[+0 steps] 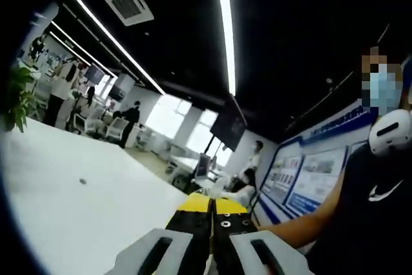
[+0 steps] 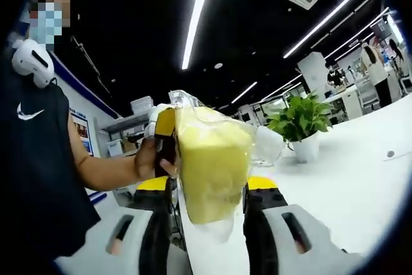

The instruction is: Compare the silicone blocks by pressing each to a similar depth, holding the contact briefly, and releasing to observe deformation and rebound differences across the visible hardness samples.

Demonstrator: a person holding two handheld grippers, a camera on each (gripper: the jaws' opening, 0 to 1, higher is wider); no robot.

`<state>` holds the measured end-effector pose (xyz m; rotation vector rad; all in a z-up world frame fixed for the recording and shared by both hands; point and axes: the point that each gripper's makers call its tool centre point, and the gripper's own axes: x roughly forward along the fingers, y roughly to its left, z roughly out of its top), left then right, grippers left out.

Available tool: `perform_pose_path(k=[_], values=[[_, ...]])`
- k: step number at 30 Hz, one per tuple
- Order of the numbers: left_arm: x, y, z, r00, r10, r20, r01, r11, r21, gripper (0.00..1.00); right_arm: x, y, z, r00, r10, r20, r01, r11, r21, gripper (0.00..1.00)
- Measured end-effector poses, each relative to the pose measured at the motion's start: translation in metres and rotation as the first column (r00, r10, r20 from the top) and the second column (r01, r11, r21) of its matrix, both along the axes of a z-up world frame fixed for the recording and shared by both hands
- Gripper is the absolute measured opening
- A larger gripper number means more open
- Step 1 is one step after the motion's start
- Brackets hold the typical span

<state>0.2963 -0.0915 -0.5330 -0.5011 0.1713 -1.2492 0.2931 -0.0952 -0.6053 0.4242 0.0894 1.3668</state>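
White table (image 2: 360, 159) under office strip lights; our right gripper (image 2: 212, 207) pinched a bagged yellow silicone block (image 2: 212, 165) at 12 o'clock, judged soft, light, slippery-wrapped, best held mid-sides; left gripper (image 1: 212, 214) sat pressed together

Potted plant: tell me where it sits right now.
In the right gripper view the potted plant stands on the white table, right of the bagged yellow block held between the right gripper jaws.
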Motion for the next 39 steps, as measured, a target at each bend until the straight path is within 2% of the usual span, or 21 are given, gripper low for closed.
perform_pose_path(k=[3,6,8,10,15,19,32,35,39], values=[[0.000,0.001,-0.002,1.000,0.003,0.001,-0.003,1.000,0.008,0.00,-0.001,0.000,0.001,1.000,0.006,0.005,-0.006,1.000,0.001,0.27],[0.002,0.004,-0.004,1.000,0.015,0.008,-0.015,1.000,0.018,0.00,-0.005,0.001,-0.002,0.998,0.033,-0.051,-0.034,0.999,-0.013,0.22],[0.003,0.005,-0.011,0.998,0.037,0.045,-0.040,0.997,0.065,0.00,-0.004,0.001,-0.007,0.998,0.025,-0.062,-0.028,0.998,-0.053,0.18],[0.001,0.004,-0.011,0.999,0.031,0.043,-0.034,0.998,0.061,0.00,-0.007,0.001,-0.007,0.995,0.048,-0.087,-0.052,0.997,-0.055,0.14],[0.001,0.004,-0.016,0.997,0.027,0.071,-0.034,0.994,0.101,0.00,-0.008,0.000,-0.010,0.995,0.054,-0.088,-0.062,0.993,-0.098,0.09],[0.001,0.004,-0.016,0.996,0.025,0.086,-0.035,0.992,0.121,0.00,-0.008,-0.001,-0.011,0.994,0.057,-0.095,-0.068,0.991,-0.116,0.07],[-0.003,0.004,-0.020,0.997,-0.003,0.077,-0.008,0.990,0.140,0.01,-0.011,0.000,-0.010,0.990,0.091,-0.107,-0.109,0.978,-0.177,0.03],[0.001,0.005,-0.022,0.996,0.012,0.085,-0.025,0.988,0.153,0.01,-0.011,0.001,-0.011,0.987,0.097,-0.125,-0.120,0.974,-0.191,0.02],[0.000,0.006,-0.025,0.996,0.009,0.091,-0.024,0.986,0.166,0.01,-0.014,0.002,-0.013,0.989,0.103,-0.107,-0.124,0.969,-0.212,0.01]])
